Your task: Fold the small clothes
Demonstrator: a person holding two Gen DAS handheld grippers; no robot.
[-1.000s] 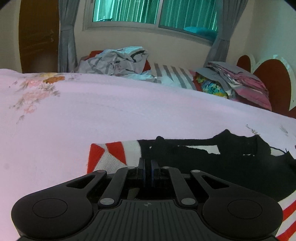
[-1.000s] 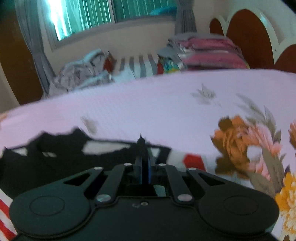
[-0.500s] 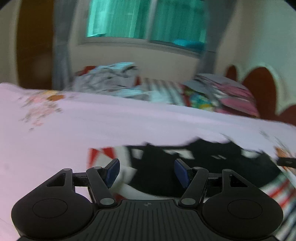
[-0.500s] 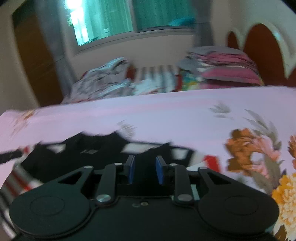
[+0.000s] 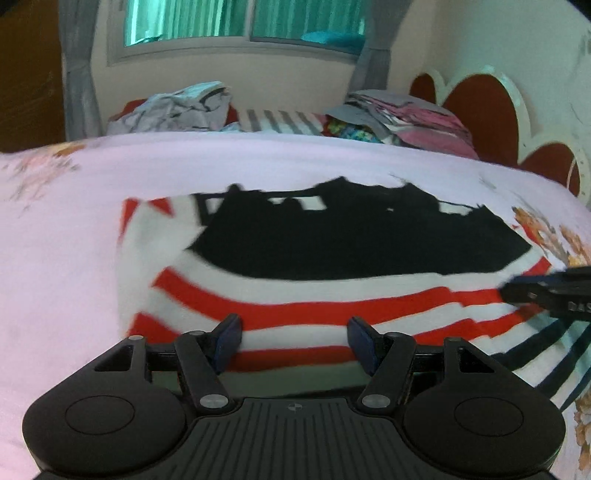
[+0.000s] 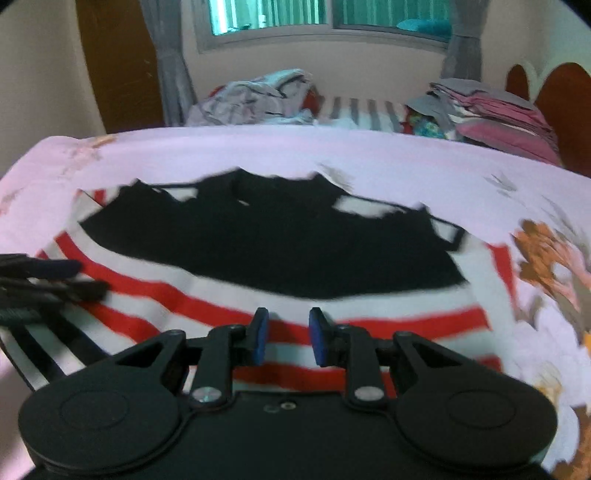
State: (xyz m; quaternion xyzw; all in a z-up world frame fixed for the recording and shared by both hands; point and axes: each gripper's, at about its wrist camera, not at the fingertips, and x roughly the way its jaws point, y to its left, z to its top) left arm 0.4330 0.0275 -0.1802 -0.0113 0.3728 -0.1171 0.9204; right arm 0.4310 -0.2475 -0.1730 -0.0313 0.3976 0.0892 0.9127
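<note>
A pink bedsheet (image 5: 74,229) with flower prints covers the bed and fills most of both views. On it lies the shirt (image 5: 332,280), spread flat, with a black upper part and red and white stripes below; at one lower corner the stripes become black and white. Its long axis runs from left to right across both views. The black part points away from the cameras toward the window (image 5: 243,18), and the striped part lies nearest to the grippers. The far black edge looks jagged and blurred, so I cannot tell the collar or sleeves clearly.

Beyond the bed stand a pile of crumpled clothes (image 5: 177,110) and a stack of folded clothes (image 5: 413,118), next to a red headboard (image 5: 484,110).

The left gripper (image 5: 293,338) hovers just over the striped edge, its jaws wide apart and holding nothing. The right gripper (image 6: 286,339) is also over the stripes, its jaws parted more narrowly, with nothing between them. The shirt's nearest edge is hidden behind both gripper bodies.
</note>
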